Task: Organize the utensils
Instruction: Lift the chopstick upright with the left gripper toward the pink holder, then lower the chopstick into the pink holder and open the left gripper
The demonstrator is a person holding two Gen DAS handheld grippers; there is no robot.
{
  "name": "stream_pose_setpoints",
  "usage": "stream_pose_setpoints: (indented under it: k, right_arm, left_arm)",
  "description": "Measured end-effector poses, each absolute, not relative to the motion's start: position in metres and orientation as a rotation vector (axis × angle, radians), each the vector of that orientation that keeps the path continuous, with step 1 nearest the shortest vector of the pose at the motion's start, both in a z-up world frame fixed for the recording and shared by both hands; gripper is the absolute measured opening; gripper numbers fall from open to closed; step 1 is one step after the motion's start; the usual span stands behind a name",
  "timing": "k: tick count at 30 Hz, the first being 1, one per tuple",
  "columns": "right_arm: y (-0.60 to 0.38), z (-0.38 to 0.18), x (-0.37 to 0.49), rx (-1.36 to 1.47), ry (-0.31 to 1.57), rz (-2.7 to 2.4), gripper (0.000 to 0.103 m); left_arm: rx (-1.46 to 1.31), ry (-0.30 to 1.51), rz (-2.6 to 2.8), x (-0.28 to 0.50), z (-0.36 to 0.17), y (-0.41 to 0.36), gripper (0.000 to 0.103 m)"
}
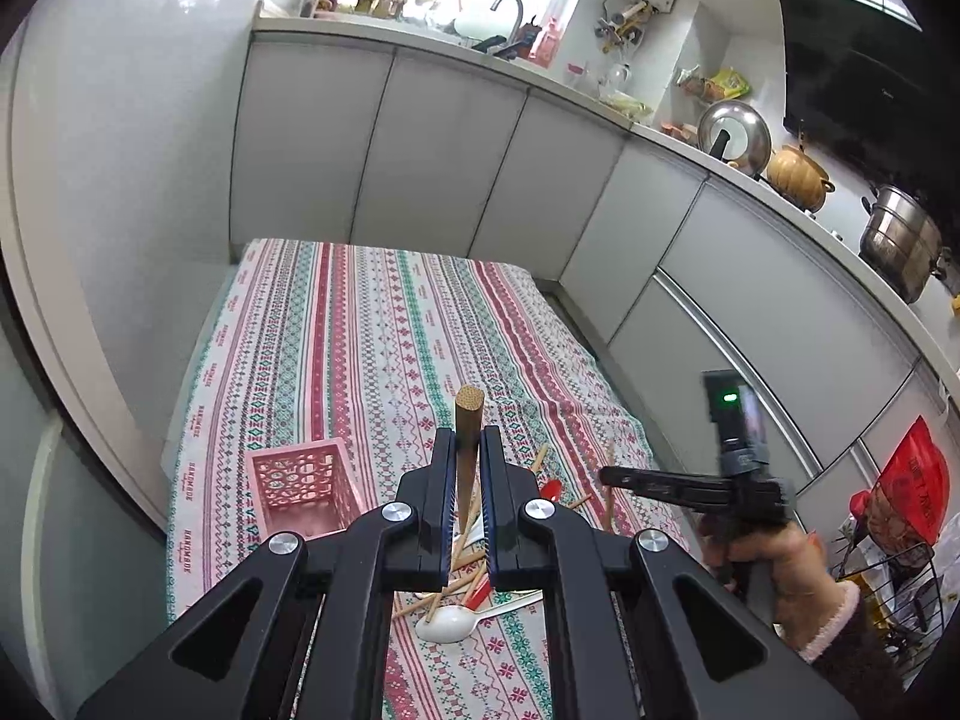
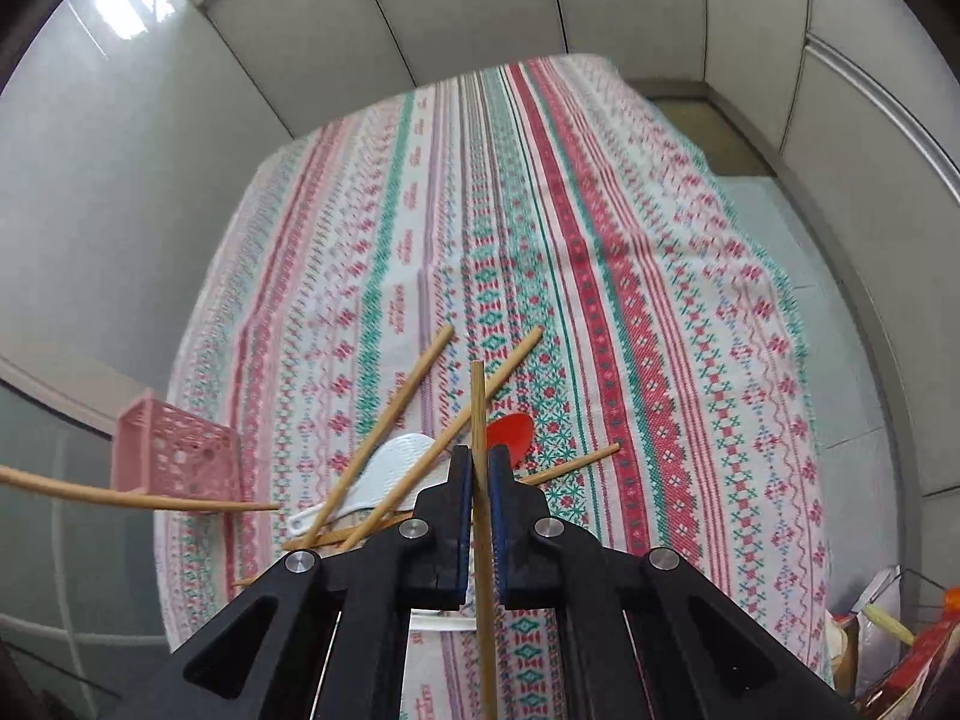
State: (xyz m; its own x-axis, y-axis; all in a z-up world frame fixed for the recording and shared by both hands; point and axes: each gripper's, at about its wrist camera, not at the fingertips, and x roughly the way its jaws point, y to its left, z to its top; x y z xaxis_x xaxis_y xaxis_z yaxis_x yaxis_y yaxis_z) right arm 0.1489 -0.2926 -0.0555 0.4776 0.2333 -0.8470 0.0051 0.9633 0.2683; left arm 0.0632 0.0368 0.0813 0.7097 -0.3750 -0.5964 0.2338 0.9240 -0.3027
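Chopsticks were the business of this moment. The right gripper (image 2: pixel 474 468) had its jaws pressed together on a single chopstick (image 2: pixel 478 414), which ran straight up through the pads toward twelve o'clock in the right wrist view, its tip clear of the heap. The left gripper (image 1: pixel 467 462) was likewise clamped, on a thicker wooden handle (image 1: pixel 468 420) standing upright between its fingers; what tool the handle belonged to could not be told.

The rest of the utensils lay in a loose pile (image 2: pixel 408 468) on the striped tablecloth (image 2: pixel 600 240), just beyond the right gripper's tips: several chopsticks crossed over a white rice paddle (image 2: pixel 390 474) and a red spoon (image 2: pixel 510 432). In the left wrist view a white spoon (image 1: pixel 447 624) lay at six o'clock beneath the jaws. The pink basket (image 2: pixel 174 450) stood at nine o'clock from the pile, near the cloth's left edge, apparently empty.

To do this step well, the judgement was that the stick should be lifted straight and high enough to clear the crossed ones, since dragging it sideways could scatter them. The grip sat partway along the stick, so it might pivot; a steady wrist and a slow carry toward the basket seemed wise, lowering one end in first before letting go.
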Motion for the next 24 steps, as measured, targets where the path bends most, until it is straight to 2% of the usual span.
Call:
stream_pose_setpoints:
  k: [12, 16, 24]
  right_arm:
    - [-0.299, 0.047, 0.090, 0.279, 0.749, 0.204, 0.005]
    - [-0.296, 0.063, 0.084, 0.296, 0.688, 0.226, 0.005]
    - [-0.282, 0.078, 0.087, 0.337, 0.623, 0.278, 0.005]
  left_arm:
    - [-0.181, 0.547, -0.238, 0.035, 0.121, 0.054, 0.008]
    - [-0.152, 0.521, -0.166, 0.035, 0.127, 0.063, 0.008]
    - [-0.184, 0.599, -0.101, 0.056, 0.104, 0.087, 0.008]
